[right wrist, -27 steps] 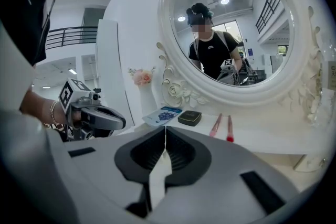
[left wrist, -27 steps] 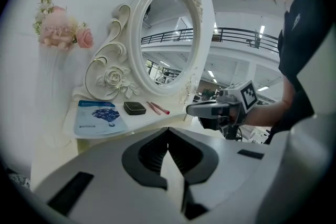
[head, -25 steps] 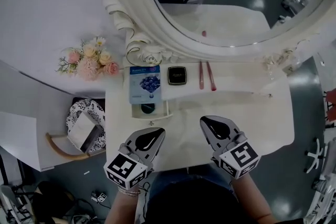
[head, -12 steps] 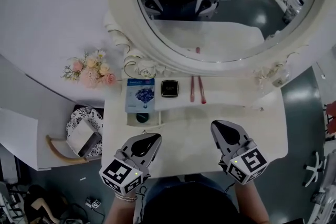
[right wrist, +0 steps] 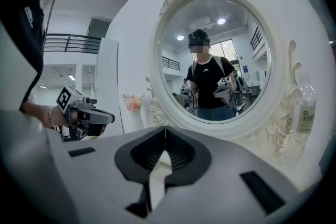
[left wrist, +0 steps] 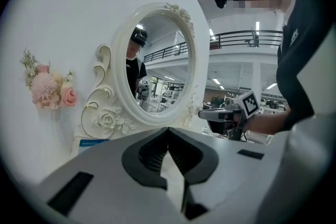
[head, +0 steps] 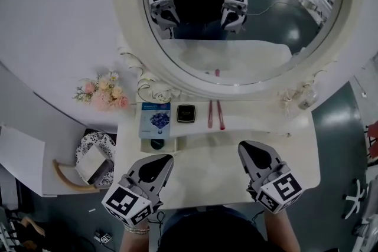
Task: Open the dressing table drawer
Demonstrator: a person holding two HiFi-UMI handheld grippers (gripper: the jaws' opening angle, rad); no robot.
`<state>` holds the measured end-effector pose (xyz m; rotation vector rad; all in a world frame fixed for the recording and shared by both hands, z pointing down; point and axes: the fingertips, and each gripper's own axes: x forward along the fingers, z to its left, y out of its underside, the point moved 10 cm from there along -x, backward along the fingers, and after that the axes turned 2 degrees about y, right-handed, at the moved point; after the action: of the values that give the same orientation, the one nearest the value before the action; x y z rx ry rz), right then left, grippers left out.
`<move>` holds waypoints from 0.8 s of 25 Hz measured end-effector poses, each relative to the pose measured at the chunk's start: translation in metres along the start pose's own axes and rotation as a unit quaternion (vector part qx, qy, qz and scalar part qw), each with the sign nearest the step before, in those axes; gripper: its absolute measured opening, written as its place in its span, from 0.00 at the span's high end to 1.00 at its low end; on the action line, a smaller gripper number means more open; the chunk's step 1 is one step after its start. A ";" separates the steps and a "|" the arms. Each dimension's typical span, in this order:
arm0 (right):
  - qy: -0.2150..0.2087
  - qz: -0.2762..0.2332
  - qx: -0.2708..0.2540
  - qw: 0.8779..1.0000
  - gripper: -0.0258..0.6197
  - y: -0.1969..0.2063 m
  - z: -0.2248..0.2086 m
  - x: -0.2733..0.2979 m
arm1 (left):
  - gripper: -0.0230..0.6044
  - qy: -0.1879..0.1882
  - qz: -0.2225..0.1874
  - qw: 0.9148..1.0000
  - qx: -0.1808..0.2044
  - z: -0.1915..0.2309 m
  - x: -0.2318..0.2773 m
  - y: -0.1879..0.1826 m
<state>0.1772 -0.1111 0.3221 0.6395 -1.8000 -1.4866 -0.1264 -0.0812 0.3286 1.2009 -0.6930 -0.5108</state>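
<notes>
The white dressing table [head: 277,162] stands under a big oval mirror [head: 236,20]. A small drawer [head: 171,144] at the table's left stands pulled out, with a dark round thing [head: 157,143] inside. My left gripper [head: 169,157] hovers over the table's near left, just in front of that drawer, jaws shut and empty. My right gripper [head: 243,144] hovers over the near right, also shut and empty. In the left gripper view the left gripper [left wrist: 168,129] points at the mirror frame, and in the right gripper view so does the right gripper [right wrist: 165,127].
On the back shelf lie a blue packet [head: 155,119], a black compact [head: 186,113] and two pink sticks [head: 215,114]. Flowers [head: 101,91] stand at the left and a bottle [head: 307,97] at the right. A patterned stool [head: 94,153] sits on the floor to the left.
Both grippers have risen and drawn back toward the table's near edge. The mirror now shows both of them and the person's torso.
</notes>
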 end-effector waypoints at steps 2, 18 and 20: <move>0.003 -0.007 -0.003 1.000 0.93 -0.005 -0.003 -0.003 | 0.94 -0.002 -0.005 1.000 0.006 0.000 0.001 -0.006; 0.022 -0.052 -0.031 0.998 0.93 -0.045 -0.016 -0.030 | 0.94 -0.012 -0.033 0.998 0.045 0.003 0.001 -0.039; 0.028 -0.058 -0.032 0.997 0.93 -0.048 -0.017 -0.032 | 0.94 -0.015 -0.036 0.998 0.047 0.004 0.001 -0.041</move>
<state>0.2075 -0.1085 0.2701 0.7573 -1.6911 -1.5807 -0.1285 -0.0967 0.2901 1.3124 -0.7070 -0.5615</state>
